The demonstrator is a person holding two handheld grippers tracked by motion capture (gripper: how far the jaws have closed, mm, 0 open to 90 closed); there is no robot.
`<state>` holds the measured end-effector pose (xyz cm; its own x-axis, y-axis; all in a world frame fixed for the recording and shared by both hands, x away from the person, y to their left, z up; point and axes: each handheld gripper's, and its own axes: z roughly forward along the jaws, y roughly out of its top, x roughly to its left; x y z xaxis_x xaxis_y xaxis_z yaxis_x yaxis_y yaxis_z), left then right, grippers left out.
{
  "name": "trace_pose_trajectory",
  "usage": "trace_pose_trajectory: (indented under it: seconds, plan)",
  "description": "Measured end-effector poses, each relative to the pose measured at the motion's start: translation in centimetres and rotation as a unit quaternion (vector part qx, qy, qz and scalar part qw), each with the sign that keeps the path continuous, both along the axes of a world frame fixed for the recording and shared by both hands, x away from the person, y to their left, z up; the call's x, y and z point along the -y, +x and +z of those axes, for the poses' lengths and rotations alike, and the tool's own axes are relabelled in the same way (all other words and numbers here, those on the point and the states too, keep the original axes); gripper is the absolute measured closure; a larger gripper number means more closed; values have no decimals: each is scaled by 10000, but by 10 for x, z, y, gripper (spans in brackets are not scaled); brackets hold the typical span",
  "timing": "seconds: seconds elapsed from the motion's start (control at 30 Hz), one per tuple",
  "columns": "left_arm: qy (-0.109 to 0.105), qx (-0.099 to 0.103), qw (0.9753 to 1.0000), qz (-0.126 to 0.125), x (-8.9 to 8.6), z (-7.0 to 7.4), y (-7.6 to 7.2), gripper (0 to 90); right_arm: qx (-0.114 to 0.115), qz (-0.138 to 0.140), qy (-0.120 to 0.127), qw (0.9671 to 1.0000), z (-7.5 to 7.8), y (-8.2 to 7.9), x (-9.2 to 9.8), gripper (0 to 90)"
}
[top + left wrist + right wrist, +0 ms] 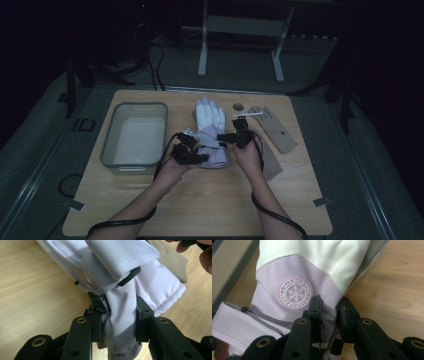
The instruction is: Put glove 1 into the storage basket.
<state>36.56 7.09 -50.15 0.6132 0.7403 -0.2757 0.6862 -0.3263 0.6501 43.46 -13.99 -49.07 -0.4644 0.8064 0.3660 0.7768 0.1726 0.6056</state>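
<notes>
A white and pale lilac ski glove (210,125) lies mid-table, fingers pointing away from me. My left gripper (192,152) is shut on the glove's (140,282) cuff fabric, next to a small black clip (99,303) and a black strap tab (128,277). My right gripper (235,137) is shut on a fold at the edge of the glove (287,272), just right of its round snowflake badge (295,293). The two grippers sit on either side of the cuff.
A grey plastic bin (111,147) stands to the left of the glove. A tan glove (274,127) lies at the right, with another tan piece (270,160) under my right hand. A small round mark (238,106) sits behind them.
</notes>
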Motion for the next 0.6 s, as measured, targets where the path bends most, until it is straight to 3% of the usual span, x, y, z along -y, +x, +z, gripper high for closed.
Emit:
trace_pose_trajectory:
  seconds: [0.33, 0.6]
  plan:
    - [120, 237, 9996, -19, -13, 34, 2, 665, 274, 8, 68, 9996, 35, 0, -12, 746]
    - [97, 246, 9996, 68, -31, 51, 6, 666, 405, 25, 78, 9991, 54, 3, -29, 747]
